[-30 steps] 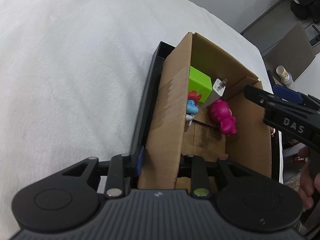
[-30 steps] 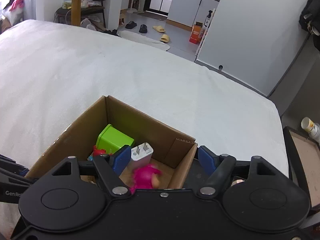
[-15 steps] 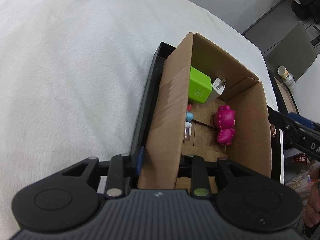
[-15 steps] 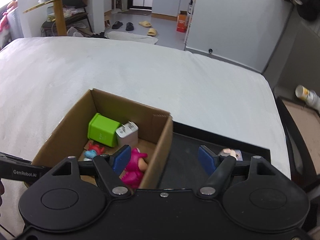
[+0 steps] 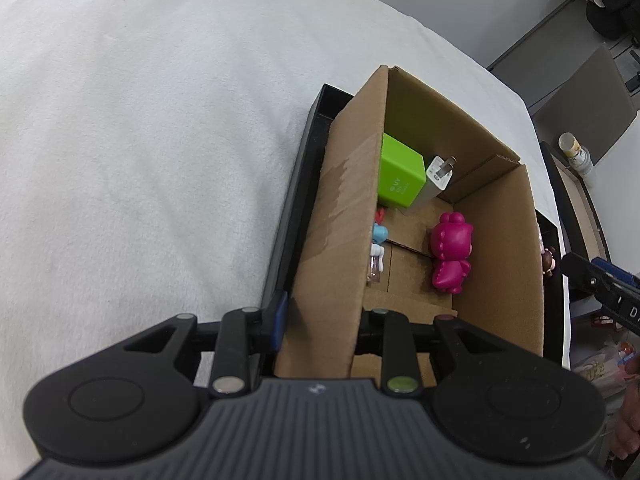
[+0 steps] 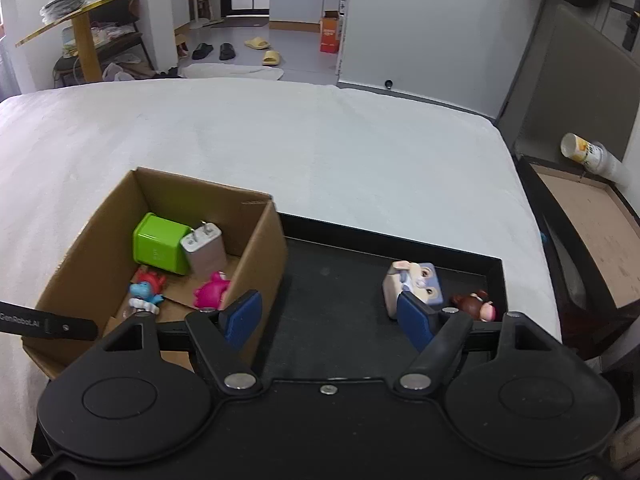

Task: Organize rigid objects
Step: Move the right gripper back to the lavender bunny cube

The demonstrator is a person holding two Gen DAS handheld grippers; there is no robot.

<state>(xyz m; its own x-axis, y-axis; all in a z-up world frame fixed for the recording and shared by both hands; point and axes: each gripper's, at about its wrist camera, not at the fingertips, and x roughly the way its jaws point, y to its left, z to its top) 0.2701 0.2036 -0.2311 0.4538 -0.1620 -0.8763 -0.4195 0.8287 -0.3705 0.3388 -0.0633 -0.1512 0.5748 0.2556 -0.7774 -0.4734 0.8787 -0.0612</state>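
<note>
Left wrist view: our left gripper (image 5: 320, 320) sits at the bottom centre of the frame, fingers narrow and clamped on the near left wall of the cardboard box (image 5: 340, 240), one finger outside, one inside. The box runs up the middle of the frame and stands in a black tray (image 5: 296, 200) on a white bed (image 5: 140, 140). Inside: green cube (image 5: 400, 176) and white charger (image 5: 438, 178) at the far end, pink figure (image 5: 450, 256) lying on the floor right of centre, blue figure (image 5: 378, 240) tight against the left wall. At the right edge, the right gripper's finger (image 5: 600, 284) pokes in, past the box's right wall. A small brown figure (image 5: 547, 260) peeks just beyond that wall.

Right wrist view: our right gripper (image 6: 328, 316) is at the lower centre, fingers wide with nothing between them, only bare tray floor (image 6: 340, 280). The box is at lower left, its right wall just beside the left pad. The bunny block (image 6: 414, 284) sits in the tray at centre right, touching or just behind the right pad's tip; the brown figure (image 6: 476, 302) lies just right of it, near the tray's right corner. The block is pale, boxy, grey-lilac with a rabbit face, tilted toward us; no clear long axis.

We judge the right hand nearer to both loose items; they lie right of the finger gap, so the next move wants a shift right before closing.
</note>
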